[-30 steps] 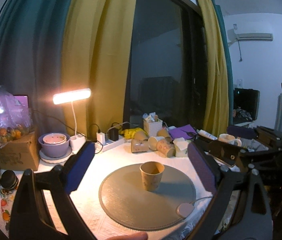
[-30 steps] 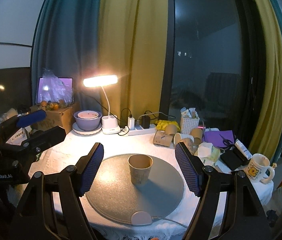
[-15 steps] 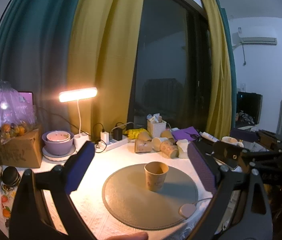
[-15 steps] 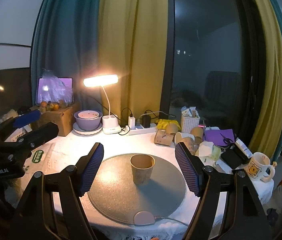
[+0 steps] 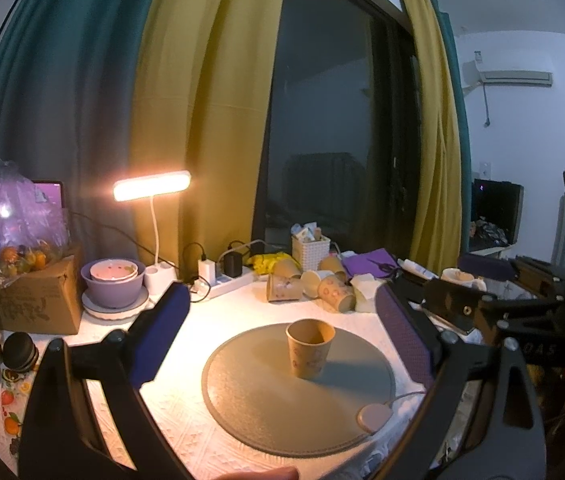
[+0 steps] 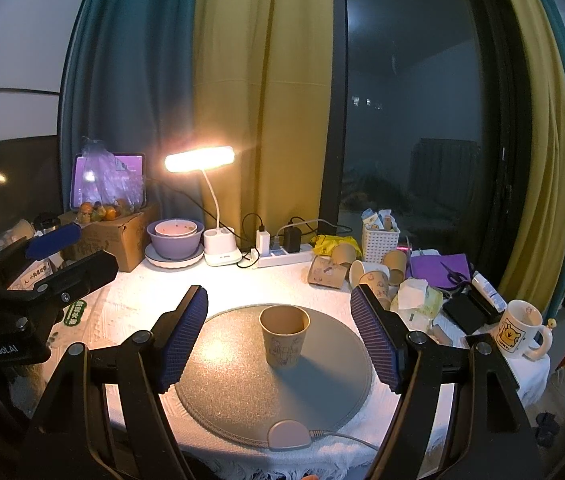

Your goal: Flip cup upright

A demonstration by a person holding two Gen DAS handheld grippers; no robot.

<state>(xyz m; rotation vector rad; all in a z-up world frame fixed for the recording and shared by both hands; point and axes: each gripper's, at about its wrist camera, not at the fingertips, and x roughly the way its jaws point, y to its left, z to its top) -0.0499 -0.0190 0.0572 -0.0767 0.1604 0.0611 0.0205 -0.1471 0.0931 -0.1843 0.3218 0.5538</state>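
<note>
A brown paper cup [image 5: 309, 347] stands upright, mouth up, on a round grey mat [image 5: 242, 400]; it also shows in the right wrist view [image 6: 285, 335] on the mat [image 6: 234, 392]. My left gripper [image 5: 282, 332] is open and empty, held back from the cup. My right gripper [image 6: 279, 334] is open and empty, also short of the cup, which appears between its blue pads. The right gripper's body shows at the right of the left wrist view [image 5: 494, 312]; the left gripper's body shows at the left of the right wrist view [image 6: 38, 280].
Several paper cups [image 6: 346, 270] lie tipped at the back right beside a white basket [image 6: 380, 236]. A lit desk lamp [image 6: 200, 158], purple bowls [image 6: 174, 236], a power strip [image 6: 282, 254] and a cardboard box [image 6: 118, 232] line the back. A mug [image 6: 520, 328] stands right. A cabled puck [image 6: 288, 436] sits at the mat's front.
Both grippers have drawn back and risen a little from the cup. The cup has stayed upright on the mat.
</note>
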